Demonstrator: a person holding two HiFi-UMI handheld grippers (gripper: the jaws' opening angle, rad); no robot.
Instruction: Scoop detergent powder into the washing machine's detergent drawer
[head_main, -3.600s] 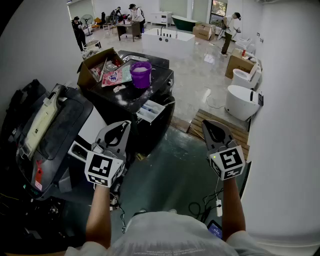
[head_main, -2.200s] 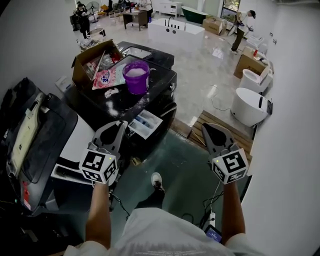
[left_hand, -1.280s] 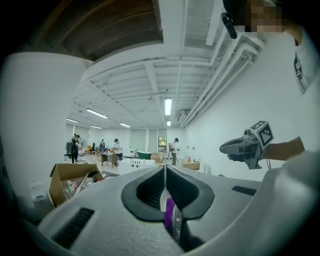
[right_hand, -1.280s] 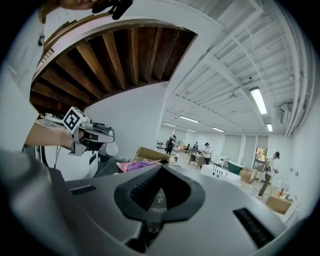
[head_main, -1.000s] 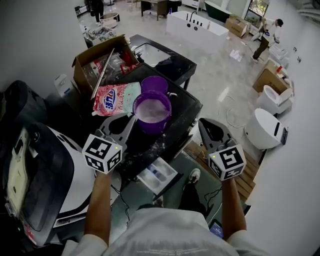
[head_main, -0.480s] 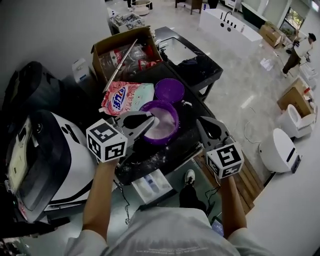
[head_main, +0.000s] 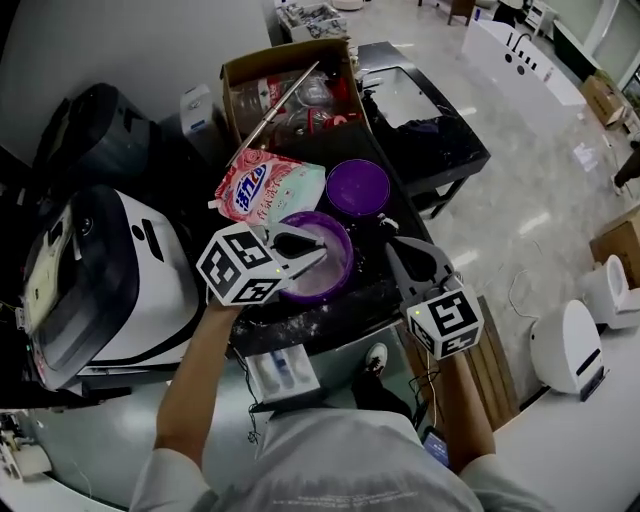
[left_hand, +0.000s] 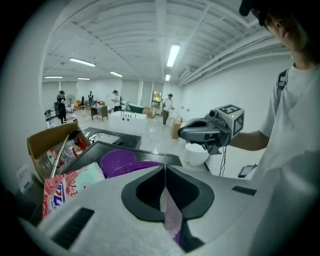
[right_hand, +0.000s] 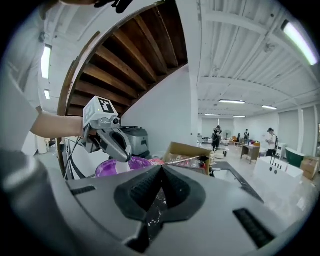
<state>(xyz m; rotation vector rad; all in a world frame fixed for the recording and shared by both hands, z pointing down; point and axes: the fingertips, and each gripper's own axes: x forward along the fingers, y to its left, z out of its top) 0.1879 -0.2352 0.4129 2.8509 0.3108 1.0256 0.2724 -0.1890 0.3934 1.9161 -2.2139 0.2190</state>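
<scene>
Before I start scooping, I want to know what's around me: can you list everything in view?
tub: one, purple, white powder inside, on the black machine top
lid: one, purple, just behind the tub
detergent bag: one, pink and white, lying flat, left of the lid
cardboard box: one, brown, open, behind the bag
black machine top: one, white powder spilled on it
detergent drawer: one, white, pulled open below the top's front edge
second machine: one, white and black, far left
left gripper: one, white, jaws shut, tips over the tub
right gripper: one, white, jaws shut, right of the tub
</scene>
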